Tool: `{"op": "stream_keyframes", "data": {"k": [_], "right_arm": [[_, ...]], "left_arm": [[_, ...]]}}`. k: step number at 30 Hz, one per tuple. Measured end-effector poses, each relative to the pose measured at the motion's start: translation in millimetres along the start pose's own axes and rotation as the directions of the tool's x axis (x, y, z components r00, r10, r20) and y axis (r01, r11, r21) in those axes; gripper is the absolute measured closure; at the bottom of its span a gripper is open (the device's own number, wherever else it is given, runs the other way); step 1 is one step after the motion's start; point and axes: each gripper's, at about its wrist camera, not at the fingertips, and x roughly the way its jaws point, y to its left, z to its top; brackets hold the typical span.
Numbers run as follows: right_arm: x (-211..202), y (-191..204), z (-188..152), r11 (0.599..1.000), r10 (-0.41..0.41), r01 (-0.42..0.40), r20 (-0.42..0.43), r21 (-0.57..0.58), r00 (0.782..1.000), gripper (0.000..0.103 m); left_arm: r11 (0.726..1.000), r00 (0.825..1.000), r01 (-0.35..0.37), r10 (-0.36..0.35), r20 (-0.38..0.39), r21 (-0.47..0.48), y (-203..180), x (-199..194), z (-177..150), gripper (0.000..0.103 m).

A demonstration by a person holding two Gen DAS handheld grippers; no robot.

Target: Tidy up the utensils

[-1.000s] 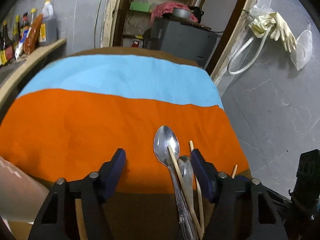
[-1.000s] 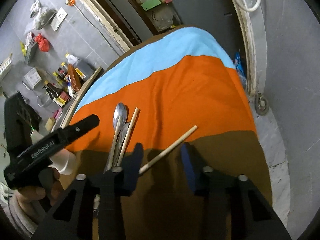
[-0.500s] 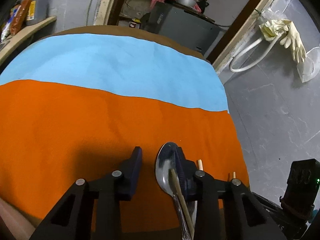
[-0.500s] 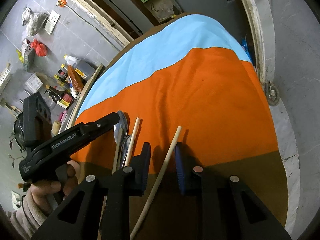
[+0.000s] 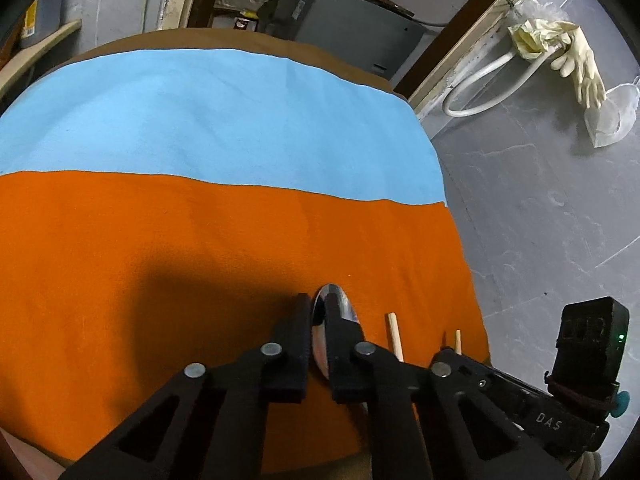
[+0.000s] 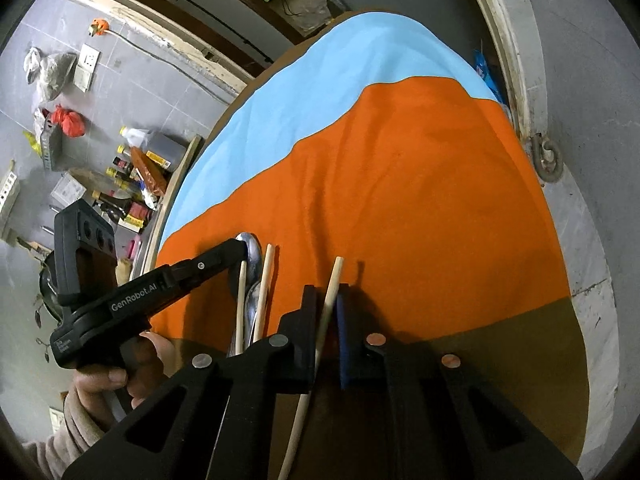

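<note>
Your left hand-held gripper [image 5: 318,312] is closed down on the bowl of the big metal spoon [image 5: 348,314], w/ the jaws pinching its left edge; only a sliver of gap shows btwn them. The spoon lies on the orange cloth [image 5: 160,248] near the bench's front edge. In the right wrist view the same spoon [image 6: 253,249] has its bowl pointing away from you, w/ a second, smaller spoon [image 6: 252,304] lying over its handle.

Your right hand-held gripper [image 6: 326,300] is closing on one wooden chopstick [image 6: 330,300]. The stick runs lengthwise btwn the jaws, its tip poking out ahead onto the orange cloth and its tail trailing back under the gripper body. The left pad looks to be against the stick; can't tell if the right, blue pad touches it.

Two more chopsticks [image 6: 264,288] lie beside and partly across the spoons, just left of the right gripper. From the left wrist view, a chopstick tip [image 5: 394,334] shows just right of the big spoon.

A light blue cloth [image 5: 220,120] covers the far half of the bench. Your left hand [image 6: 120,376] wraps the left gripper's handle, sleeve at the wrist.
</note>
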Motion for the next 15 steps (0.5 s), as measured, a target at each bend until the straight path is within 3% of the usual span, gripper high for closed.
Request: {"op": "stream_keyframes", "data": {"k": [8, 10, 15], "right_arm": [[-18.0, 7.9, -10.4, 0.999, 0.036, -0.038, 0.078, 0.017, 0.996, 0.099], [-26.6, 12.3, -11.9, 0.999, 0.049, -0.05, 0.111, 0.009, 0.993, 0.099], [-58.1, 32.5, -18.4, 0.994, 0.094, -0.08, 0.229, -0.071, 0.969, 0.099]], "left_arm": [[0.991, 0.992, -0.066, 0.054, 0.111, 0.116, -27.5, -33.4, -6.4, 0.101], [0.984, 0.984, -0.095, 0.07, 0.166, 0.149, -35.3, -48.3, -9.6, 0.101], [0.974, 0.943, -0.135, 0.07, 0.324, 0.182, -45.9, -92.5, -21.8, 0.101]]}}
